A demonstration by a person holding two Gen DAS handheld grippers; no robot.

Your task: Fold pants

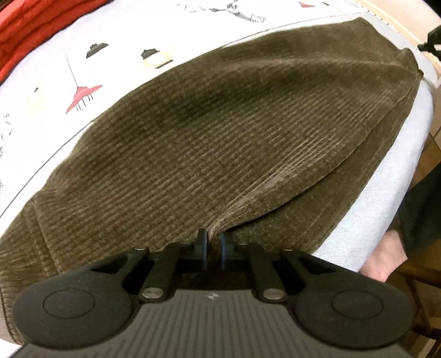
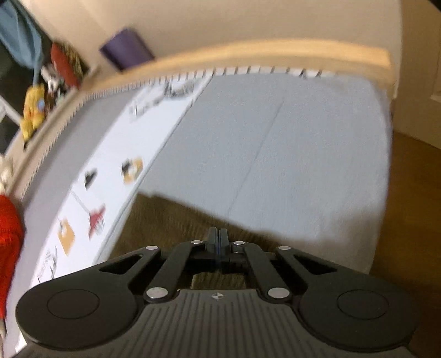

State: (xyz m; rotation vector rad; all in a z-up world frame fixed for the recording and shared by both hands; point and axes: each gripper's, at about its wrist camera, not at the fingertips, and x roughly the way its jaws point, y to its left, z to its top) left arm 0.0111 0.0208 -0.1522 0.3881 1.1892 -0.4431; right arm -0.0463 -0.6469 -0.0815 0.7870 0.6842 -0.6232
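Olive-brown corduroy pants [image 1: 209, 132] lie folded lengthwise on a bed, one layer over the other, with a curved upper edge on the right. My left gripper [image 1: 213, 242] points steeply down at the near edge and is shut on a pinch of the pants; the ribs pucker into its jaws. In the blurred right wrist view an end of the pants [image 2: 165, 220] lies below my right gripper [image 2: 218, 236]. Its fingers are pressed flat together just over the cloth's far edge. No fabric shows between them.
The bed has a pale grey cover [image 2: 289, 154] and a white printed sheet [image 1: 82, 68]. A red cloth [image 1: 33, 24] lies at the far left. A pale wooden bed frame [image 2: 275, 55] runs along the far side. A person's hand [image 1: 383, 258] is at the bed's right edge.
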